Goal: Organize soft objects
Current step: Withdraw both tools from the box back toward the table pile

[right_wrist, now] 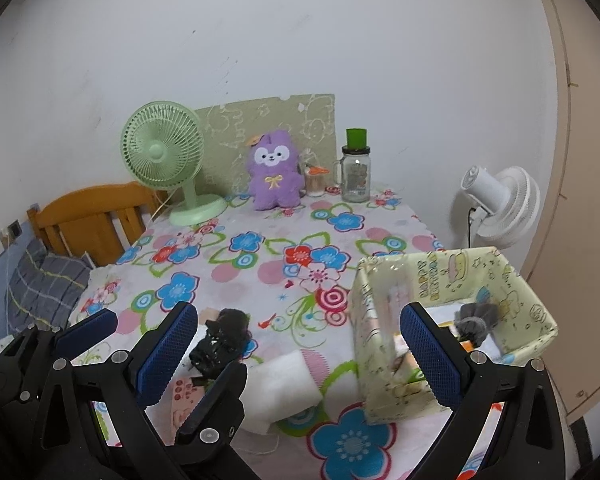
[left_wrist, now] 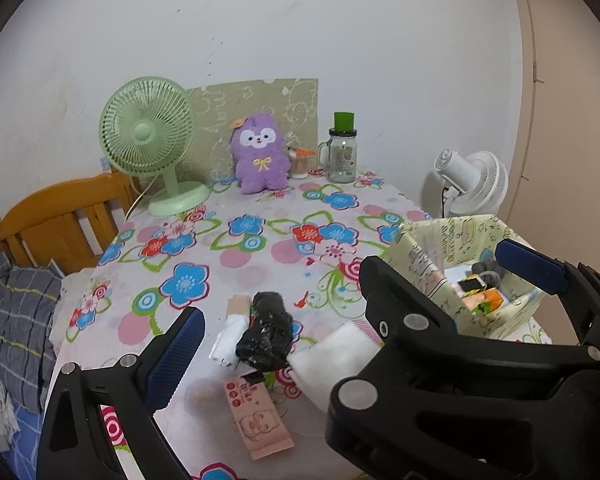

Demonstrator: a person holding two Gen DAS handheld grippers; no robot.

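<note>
Both grippers hang over the near edge of the bench covered in a flower-printed cloth (left_wrist: 236, 240), and each has its jaws spread wide with nothing between them: the left gripper (left_wrist: 284, 296) frames the small heap of loose things, the right gripper (right_wrist: 300, 344) sits just beside it toward the open pale-green patterned fabric box (right_wrist: 536, 304). The soft things not yet put away lie near together in front of the left jaws: a crumpled black plastic-looking bundle (left_wrist: 269, 332), a white foam-like pad (left_wrist: 336, 356) just to its right, a thin white packet (left_wrist: 229, 338) to its left and a flat pink printed packet (left_wrist: 256, 416) nearest the camera. The box stands at the right of the bench and already holds a dark grey scrunchie-like piece (right_wrist: 476, 316) and some coloured packs. I judge the next pick is best made on the black bundle or the white pad, coming straight down and pinching through the middle so the limp material does not slip out, then lifting clear over the box wall before letting go. The left gripper's right finger overlaps the pad, so the two grippers could crowd each other. Well apart at the back stand a green table fan (left_wrist: 152, 144), a purple plush toy (left_wrist: 260, 156) and a glass jar with a green lid (left_wrist: 342, 152).
</note>
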